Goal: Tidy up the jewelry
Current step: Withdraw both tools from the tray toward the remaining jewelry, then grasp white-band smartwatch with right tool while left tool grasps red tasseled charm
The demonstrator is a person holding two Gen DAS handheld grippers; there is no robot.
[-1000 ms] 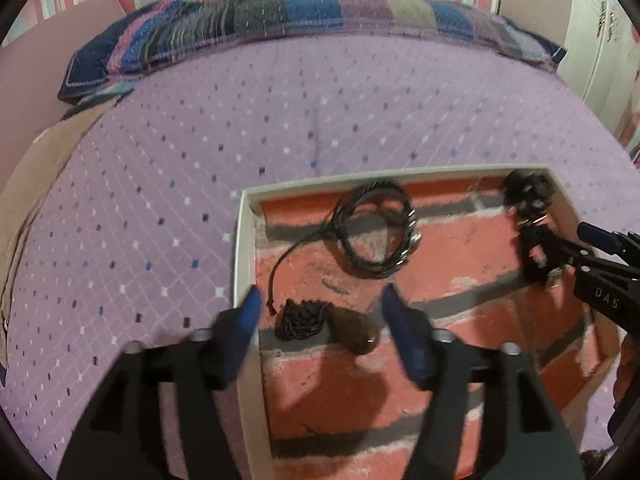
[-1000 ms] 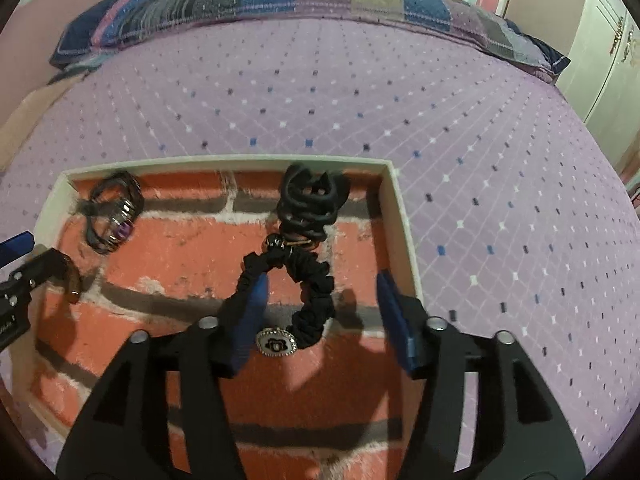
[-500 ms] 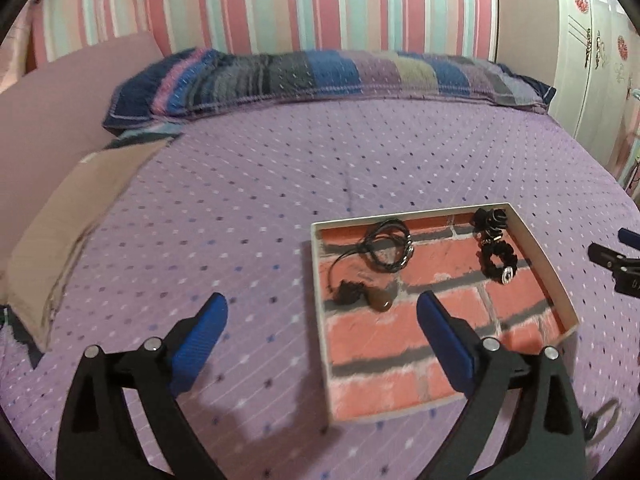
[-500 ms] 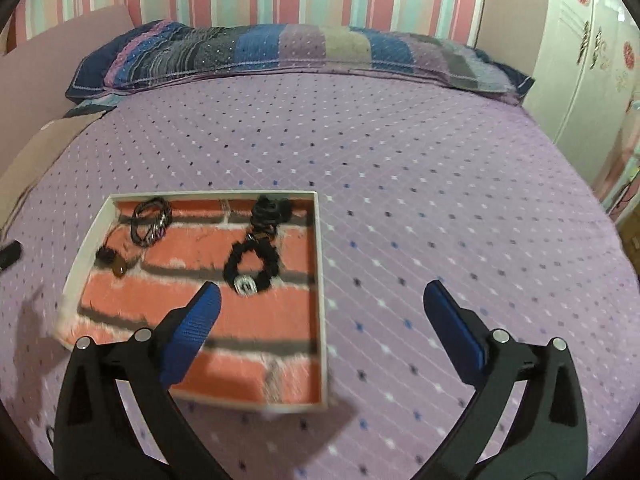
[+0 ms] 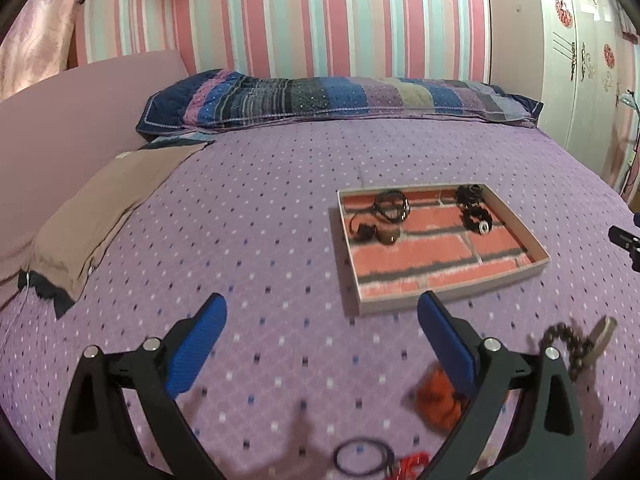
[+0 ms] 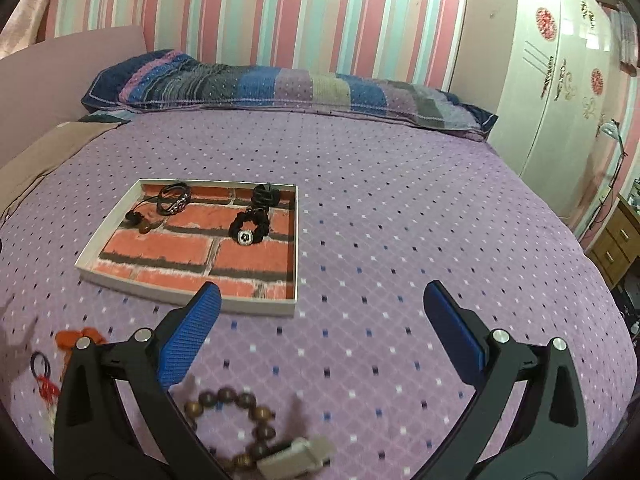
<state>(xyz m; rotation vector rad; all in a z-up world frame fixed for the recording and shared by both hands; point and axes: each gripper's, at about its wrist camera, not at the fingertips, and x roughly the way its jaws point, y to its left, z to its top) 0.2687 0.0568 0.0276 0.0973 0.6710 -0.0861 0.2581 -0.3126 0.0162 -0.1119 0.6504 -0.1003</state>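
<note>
Both my left gripper (image 5: 320,332) and right gripper (image 6: 320,320) gape empty; the bead bracelet (image 6: 240,424) lies near; I should straddle its beads squarely before carrying it to the far tray (image 6: 294,248).

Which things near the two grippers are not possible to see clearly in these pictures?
- Brown wooden bead bracelet: right wrist view, blurred; the gripper arm covers its left side.
- Orange fabric piece: left wrist view, blurred and partly behind the gripper finger.
- Thin dark ring with red bit: left wrist view, cut by the bottom edge.
</note>
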